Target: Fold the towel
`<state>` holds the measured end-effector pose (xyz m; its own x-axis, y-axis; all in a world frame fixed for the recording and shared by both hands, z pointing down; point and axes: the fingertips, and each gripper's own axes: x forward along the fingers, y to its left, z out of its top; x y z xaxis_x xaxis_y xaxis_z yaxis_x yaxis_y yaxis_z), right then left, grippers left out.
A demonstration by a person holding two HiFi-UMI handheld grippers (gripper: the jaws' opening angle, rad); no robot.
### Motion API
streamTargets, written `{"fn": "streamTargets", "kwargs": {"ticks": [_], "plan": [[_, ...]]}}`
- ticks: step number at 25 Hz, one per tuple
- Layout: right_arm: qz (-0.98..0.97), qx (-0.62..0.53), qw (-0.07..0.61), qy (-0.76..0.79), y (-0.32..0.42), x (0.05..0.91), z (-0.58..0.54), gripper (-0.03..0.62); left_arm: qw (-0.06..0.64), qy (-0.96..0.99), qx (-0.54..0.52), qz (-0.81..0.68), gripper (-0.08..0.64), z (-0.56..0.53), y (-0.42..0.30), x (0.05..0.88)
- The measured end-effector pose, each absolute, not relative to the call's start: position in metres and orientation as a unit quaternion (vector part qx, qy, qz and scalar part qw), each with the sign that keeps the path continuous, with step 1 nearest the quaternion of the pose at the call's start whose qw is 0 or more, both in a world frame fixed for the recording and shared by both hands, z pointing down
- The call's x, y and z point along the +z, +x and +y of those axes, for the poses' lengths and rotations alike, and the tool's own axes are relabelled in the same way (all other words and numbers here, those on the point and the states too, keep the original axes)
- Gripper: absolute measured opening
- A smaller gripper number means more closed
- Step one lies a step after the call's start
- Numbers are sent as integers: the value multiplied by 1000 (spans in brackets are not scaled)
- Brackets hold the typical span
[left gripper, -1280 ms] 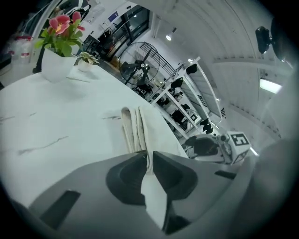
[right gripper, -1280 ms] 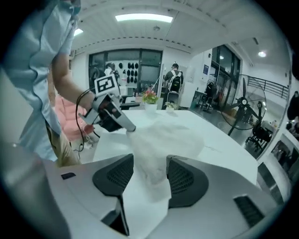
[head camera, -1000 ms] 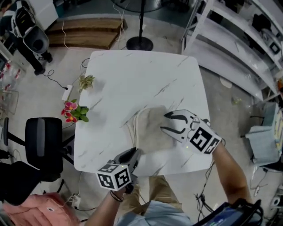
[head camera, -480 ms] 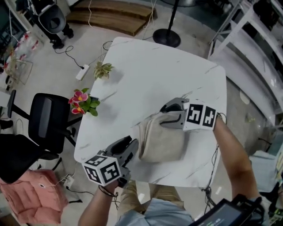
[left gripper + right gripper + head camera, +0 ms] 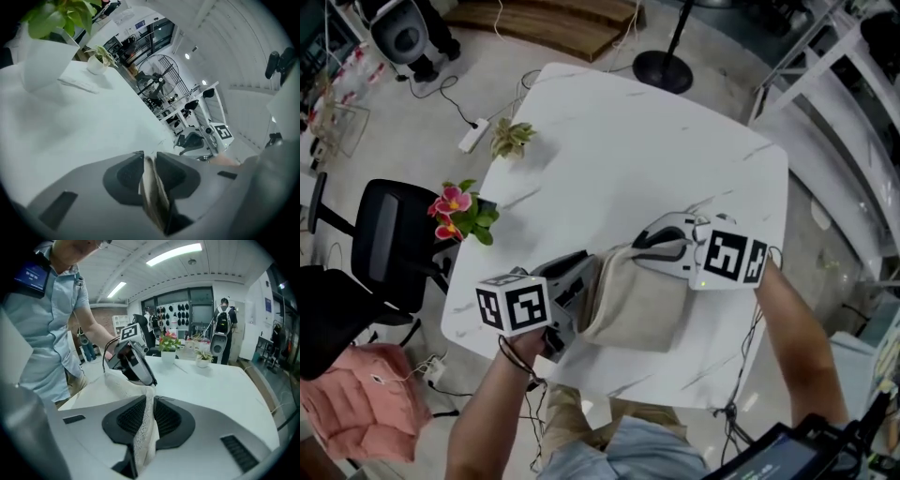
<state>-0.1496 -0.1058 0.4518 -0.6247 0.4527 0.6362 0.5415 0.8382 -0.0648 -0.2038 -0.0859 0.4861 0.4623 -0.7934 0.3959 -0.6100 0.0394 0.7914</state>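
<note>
Jaws on both grippers have just been closing and now pinch the beige towel [image 5: 637, 305]: the left gripper [image 5: 574, 279] grips its left edge, the right gripper [image 5: 649, 242] its far corner. It lies bunched by the white table's [image 5: 628, 141] near edge.

A white, marble-patterned table [image 5: 637, 159] stands on a pale floor [image 5: 412, 122]. At its left edge sits a pot of pink flowers [image 5: 450, 214], and farther along the same edge a small green plant [image 5: 510, 138]. A black office chair [image 5: 382, 242] stands just beside the table, near the flowers. A white power strip [image 5: 472, 137] lies on the floor near the green plant, and a pink bundle [image 5: 352, 412] lies at the lower left. Beyond the table are a round black stand base [image 5: 664, 70], wooden boards [image 5: 553, 23] and white shelving [image 5: 834, 122]. The left gripper view shows a large fan [image 5: 161, 77] past the table's far edge.
</note>
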Motion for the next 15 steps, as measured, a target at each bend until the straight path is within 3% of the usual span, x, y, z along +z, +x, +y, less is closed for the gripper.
{"fn": "streamTargets", "kwargs": {"ticks": [7,15], "plan": [[-915,-58,294,-270,-168,433,-113,64,530,694,-106,-476,67,-107,-198,487],[-900,-51,360,-242,-181,487,-120,89,508,672,-98,-530,67,-113,-217,488]]}}
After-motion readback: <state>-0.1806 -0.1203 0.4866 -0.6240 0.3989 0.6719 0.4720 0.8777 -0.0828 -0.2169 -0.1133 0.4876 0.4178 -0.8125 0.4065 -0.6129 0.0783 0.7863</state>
